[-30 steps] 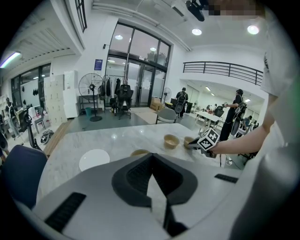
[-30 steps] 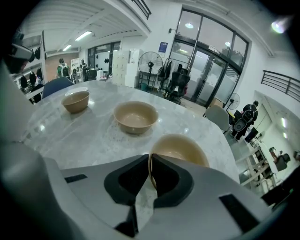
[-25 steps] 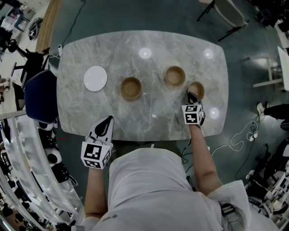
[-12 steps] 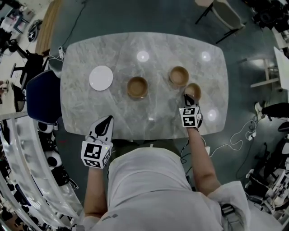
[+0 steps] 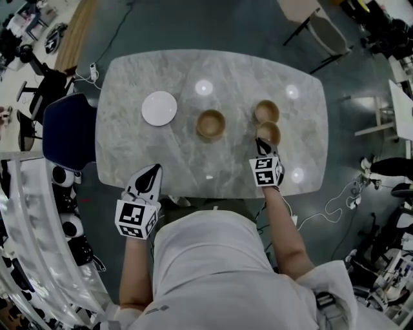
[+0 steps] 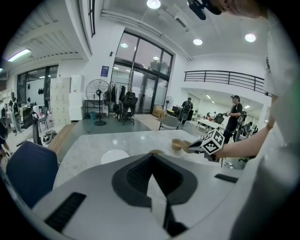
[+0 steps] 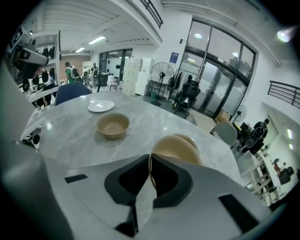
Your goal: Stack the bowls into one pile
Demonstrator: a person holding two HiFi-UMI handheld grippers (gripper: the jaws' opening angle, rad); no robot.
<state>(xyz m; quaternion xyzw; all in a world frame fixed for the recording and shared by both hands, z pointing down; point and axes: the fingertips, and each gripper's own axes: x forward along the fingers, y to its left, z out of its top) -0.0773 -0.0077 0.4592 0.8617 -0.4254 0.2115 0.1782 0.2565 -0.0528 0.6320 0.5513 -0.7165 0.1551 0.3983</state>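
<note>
Three tan wooden bowls are on or over the grey marble table (image 5: 161, 155). One bowl (image 5: 211, 124) (image 7: 113, 125) stands alone at the table's middle. A second bowl (image 5: 266, 111) (image 7: 190, 138) stands at the right. Directly in front of it is the third bowl (image 5: 269, 133) (image 7: 176, 151), tilted, its near rim pinched by my right gripper (image 5: 261, 147) (image 7: 150, 164), which is shut on it. My left gripper (image 5: 152, 171) (image 6: 153, 161) hovers at the table's front edge, shut, with nothing in it.
A white plate (image 5: 159, 107) (image 7: 101, 106) lies on the table's left part. A blue chair (image 5: 68, 129) stands at the table's left end and a pale chair (image 5: 322, 19) beyond the far right corner. Cables run over the floor at the right.
My right gripper has carried its bowl leftward, from beside the second bowl to just in front of it. The left gripper has stayed in place.
</note>
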